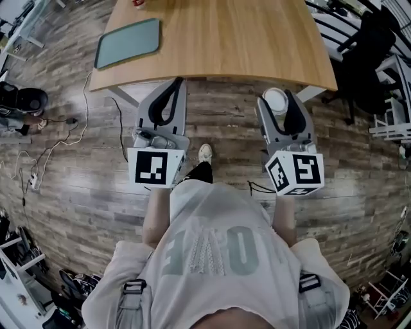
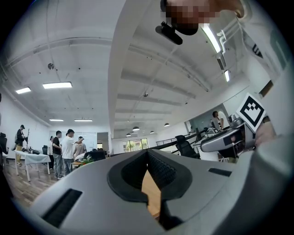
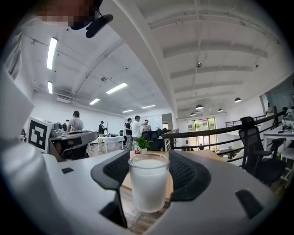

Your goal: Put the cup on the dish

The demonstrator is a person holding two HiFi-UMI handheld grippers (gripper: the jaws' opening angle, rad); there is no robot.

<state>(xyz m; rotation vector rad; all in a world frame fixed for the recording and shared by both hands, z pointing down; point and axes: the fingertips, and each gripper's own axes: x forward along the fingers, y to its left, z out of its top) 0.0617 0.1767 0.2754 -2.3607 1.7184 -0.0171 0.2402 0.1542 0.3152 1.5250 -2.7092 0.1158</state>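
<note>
Dish: flat grey-green tray with rounded corners, on the left end of the worktop, nothing on it. Small red item at the far edge beyond it, cropped, can't ID.

Left gripper: clenched, nothing in it. In the left gripper view the tips meet, with only a sliver of wood showing below them. It hangs over the plank floor, just short of the worktop's near edge.

Right gripper: grasping the cup, one pad on each side of the wall, cup upright, rim level. It's a frosted white tumbler; can't tell through the frosting if there's anything in it. The cup is in the air over the floor by the near edge, well apart from the dish and to its right.

My read: carry phase, placement not started. To do it well:
- Raise it so the cup base clears the worktop edge, then go forward and left to the dish, cup vertical all the way.
- Aim for the middle of the dish. The rim looks slightly raised, and landing on it would likely tip the cup on release.
- Get the base flat on the tray first, then open the jaws and back straight out so the pads don't drag the wall.
- The wall looks smooth, so no jerks.
- The left gripper sits close to the straight line from cup to dish. Move it aside or route around it.
</note>
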